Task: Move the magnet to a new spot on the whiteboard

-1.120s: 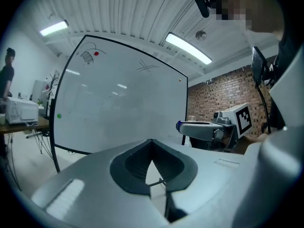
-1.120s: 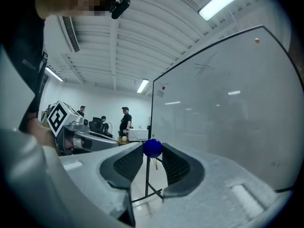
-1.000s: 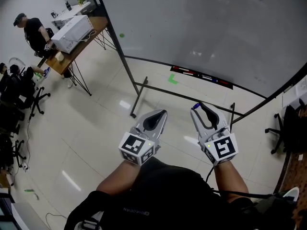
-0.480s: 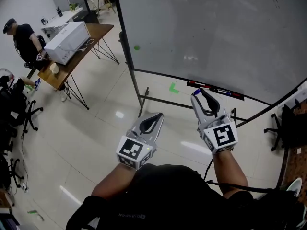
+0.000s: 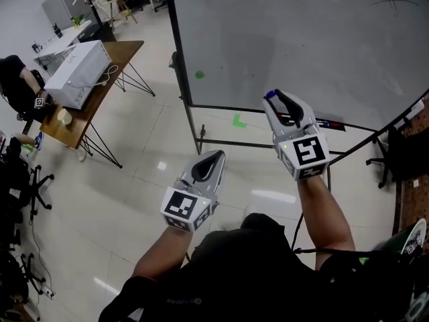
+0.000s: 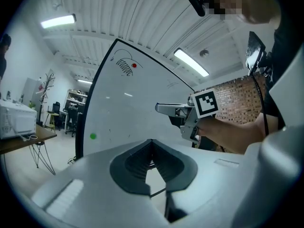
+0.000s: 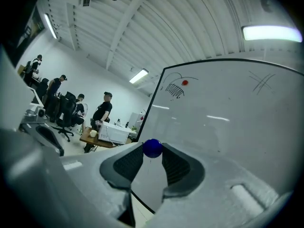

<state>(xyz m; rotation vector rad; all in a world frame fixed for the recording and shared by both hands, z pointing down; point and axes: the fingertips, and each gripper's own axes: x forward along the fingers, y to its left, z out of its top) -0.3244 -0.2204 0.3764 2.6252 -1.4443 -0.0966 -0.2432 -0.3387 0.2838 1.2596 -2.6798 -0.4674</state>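
Magnet (image 7: 152, 147): small blue ball, probably light, hard and slippery, best gripped across its widest part; here pinched at the tips of the right tongs (image 7: 153, 152), facing the whiteboard (image 7: 223, 113). Left tongs (image 6: 152, 145) pressed together, empty.

Over the last second the right tongs (image 5: 275, 100), with the blue magnet (image 5: 270, 94) between their tips, have risen from below the whiteboard's (image 5: 301, 39) bottom edge to lie across that edge, covering the left end of the marker tray (image 5: 332, 123). The left tongs (image 5: 212, 158) have moved forward with them. The whiteboard has drawn nearer, bringing its green dot (image 5: 199, 74) and left edge closer to both tongs.
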